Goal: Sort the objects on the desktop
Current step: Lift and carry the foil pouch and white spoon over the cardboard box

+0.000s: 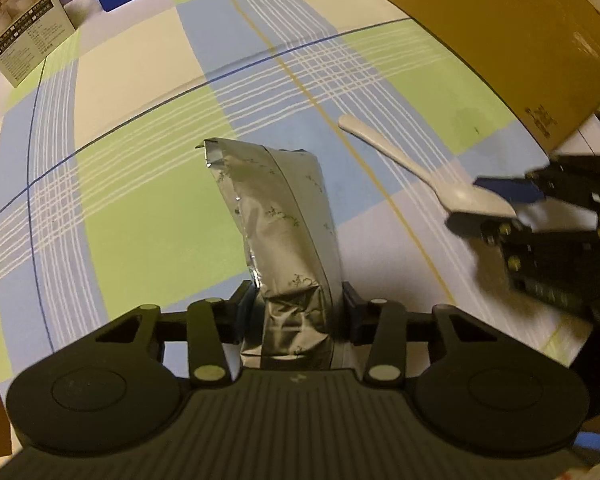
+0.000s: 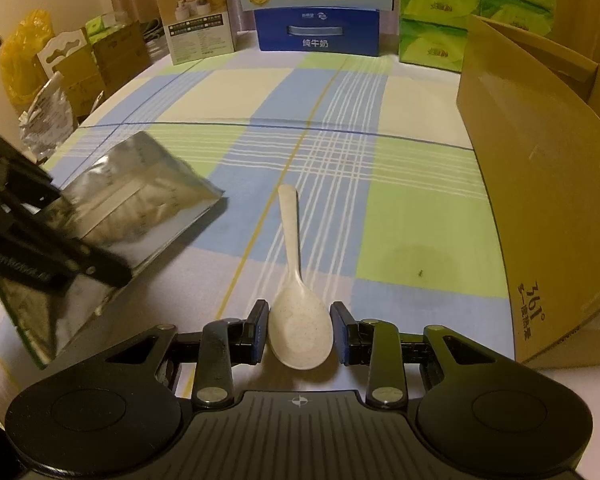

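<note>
Silver foil made up the bag [image 1: 284, 240], and the left gripper [image 1: 296, 304] had its jaws squeezed shut on the bag's near end. The bag looked tipped up, with its far end sticking out over the checked cloth on the table [image 1: 140, 184]. The white spoon [image 2: 298, 312] lay on the cloth with its bowl between the jaws of the right gripper [image 2: 299, 330]. Those jaws sat close on both sides of the bowl, but I could not tell if they were pressing on it.

The sorting looked like it had only just started. Both things were still out on the table, and neither one was inside the big brown box [image 2: 540, 184] on the right. I think both still had to be carried somewhere.

The middle of the table was bare, so there was lots of room to move. The brown box stood near the spoon's side. A blue box [image 2: 318, 32] and a small picture box [image 2: 198, 20] lined the far edge, well apart from the grippers.
</note>
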### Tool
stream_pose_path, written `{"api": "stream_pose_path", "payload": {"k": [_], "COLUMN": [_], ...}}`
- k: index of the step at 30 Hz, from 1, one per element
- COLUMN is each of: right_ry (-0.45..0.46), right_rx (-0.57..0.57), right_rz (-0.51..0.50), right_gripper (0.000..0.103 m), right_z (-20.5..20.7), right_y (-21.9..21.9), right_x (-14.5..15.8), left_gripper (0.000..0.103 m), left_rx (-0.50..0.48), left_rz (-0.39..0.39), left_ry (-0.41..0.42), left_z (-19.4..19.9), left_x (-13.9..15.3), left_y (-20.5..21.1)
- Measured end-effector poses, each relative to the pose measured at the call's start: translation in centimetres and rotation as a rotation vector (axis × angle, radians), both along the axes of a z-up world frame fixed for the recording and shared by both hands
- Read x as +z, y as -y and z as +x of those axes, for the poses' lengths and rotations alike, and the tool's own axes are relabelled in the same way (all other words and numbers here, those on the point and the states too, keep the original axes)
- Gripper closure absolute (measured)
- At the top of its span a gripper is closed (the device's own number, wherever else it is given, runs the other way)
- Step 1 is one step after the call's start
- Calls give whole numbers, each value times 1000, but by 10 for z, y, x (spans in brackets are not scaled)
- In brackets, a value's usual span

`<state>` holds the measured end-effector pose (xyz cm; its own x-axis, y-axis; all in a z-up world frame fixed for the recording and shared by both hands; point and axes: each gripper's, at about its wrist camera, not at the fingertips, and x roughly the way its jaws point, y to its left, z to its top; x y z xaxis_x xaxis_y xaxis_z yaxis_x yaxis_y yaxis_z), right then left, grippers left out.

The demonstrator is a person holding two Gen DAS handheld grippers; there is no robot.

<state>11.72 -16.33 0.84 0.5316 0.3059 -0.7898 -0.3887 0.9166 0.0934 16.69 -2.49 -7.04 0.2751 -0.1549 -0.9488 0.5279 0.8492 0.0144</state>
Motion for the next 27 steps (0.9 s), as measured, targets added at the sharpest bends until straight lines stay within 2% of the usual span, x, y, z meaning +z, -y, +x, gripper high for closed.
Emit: {"api": "stream_pose_path", "payload": {"k": [11,17,22,27], "right_ry": [19,50,117,116], "right_rx": [-24,-23,-31,-45], "right_rz": [18,24,32,50], "right_gripper": [73,73,73,73], "right_z": [-2,-7,-19,-32], "right_y": [1,0,3,7], "right_x": [3,9,19,22], "left_gripper": [65,65,65,65], "left_rx": [12,17,29,31], "left_rz": [-17,-26,-44,-52], "left_ry": [-11,-1,10,15], "left_z": [-9,-13,-21,-30], "left_x": [-3,4,13,19], "left_y": [-9,-9,-6,-2]}}
